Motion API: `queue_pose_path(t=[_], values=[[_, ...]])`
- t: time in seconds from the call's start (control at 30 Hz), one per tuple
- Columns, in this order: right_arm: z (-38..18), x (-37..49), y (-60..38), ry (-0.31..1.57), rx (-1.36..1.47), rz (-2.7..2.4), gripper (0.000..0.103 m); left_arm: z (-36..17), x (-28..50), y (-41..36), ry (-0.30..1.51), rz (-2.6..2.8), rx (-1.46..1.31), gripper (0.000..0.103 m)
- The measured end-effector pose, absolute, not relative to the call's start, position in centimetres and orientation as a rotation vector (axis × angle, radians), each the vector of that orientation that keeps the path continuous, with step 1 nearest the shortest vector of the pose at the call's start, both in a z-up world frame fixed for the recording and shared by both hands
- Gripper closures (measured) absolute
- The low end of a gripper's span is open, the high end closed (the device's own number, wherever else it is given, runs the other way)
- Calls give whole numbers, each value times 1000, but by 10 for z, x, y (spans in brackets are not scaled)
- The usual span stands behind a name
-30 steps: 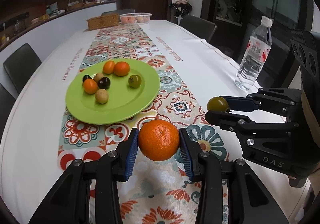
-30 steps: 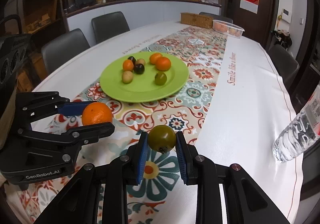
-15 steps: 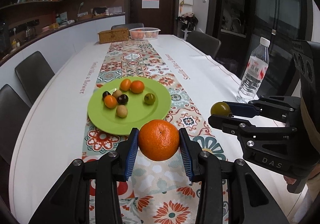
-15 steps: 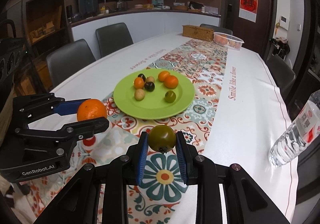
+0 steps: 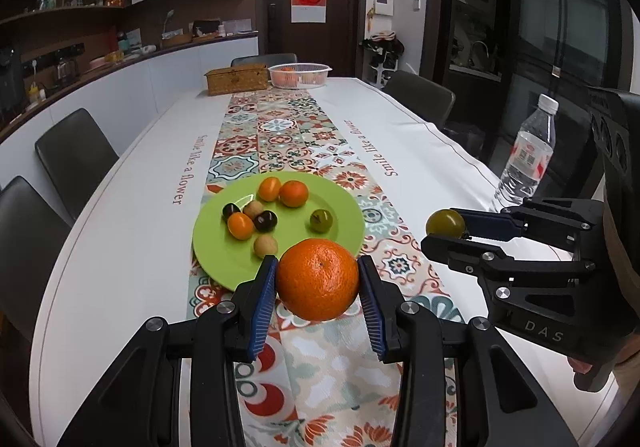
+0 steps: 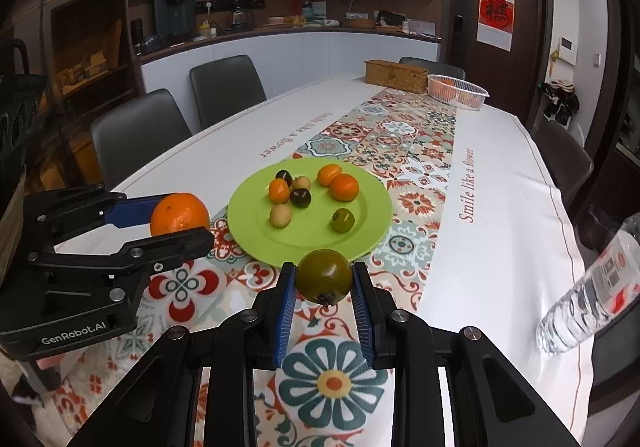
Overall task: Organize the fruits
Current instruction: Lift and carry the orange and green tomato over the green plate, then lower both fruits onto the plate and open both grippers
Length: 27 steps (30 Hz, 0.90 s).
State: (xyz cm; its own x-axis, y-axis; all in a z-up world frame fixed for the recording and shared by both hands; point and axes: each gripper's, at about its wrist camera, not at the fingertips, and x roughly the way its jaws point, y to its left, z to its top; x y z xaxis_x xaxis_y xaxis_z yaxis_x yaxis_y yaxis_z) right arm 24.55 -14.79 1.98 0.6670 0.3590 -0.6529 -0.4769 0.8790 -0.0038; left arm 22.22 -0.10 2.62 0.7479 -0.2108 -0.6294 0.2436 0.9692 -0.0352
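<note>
Black claw [image 5: 318, 279] arms, ribbed blue pads [image 5: 262, 305], silver screws.

The bench [image 5: 120, 247] wears a white cloth with red lettering along each long edge and a tiled runner [image 5: 280, 135] down its middle, patterned in red, teal, orange and cream flowers. The plate [image 5: 216, 247] is lime green and carries three orange fruits, two nearly black ones, two pale tan ones and one olive green. The left tongs [image 5: 318, 279] are black with blue ribbed pads and grip a bright orange [image 5: 318, 279]. The right tongs [image 6: 324, 279], coloured alike, grip an olive-brown tomato [image 6: 324, 277]. The bottle [image 5: 528, 155] is clear with a red-and-white label.
</note>
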Motion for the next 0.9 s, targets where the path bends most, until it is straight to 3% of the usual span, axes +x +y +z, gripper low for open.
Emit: queue_pose_path(t=[0.9], values=[[-6,334,-118,753,-191,503,75,-6,312,15,750,-291,-10,64]])
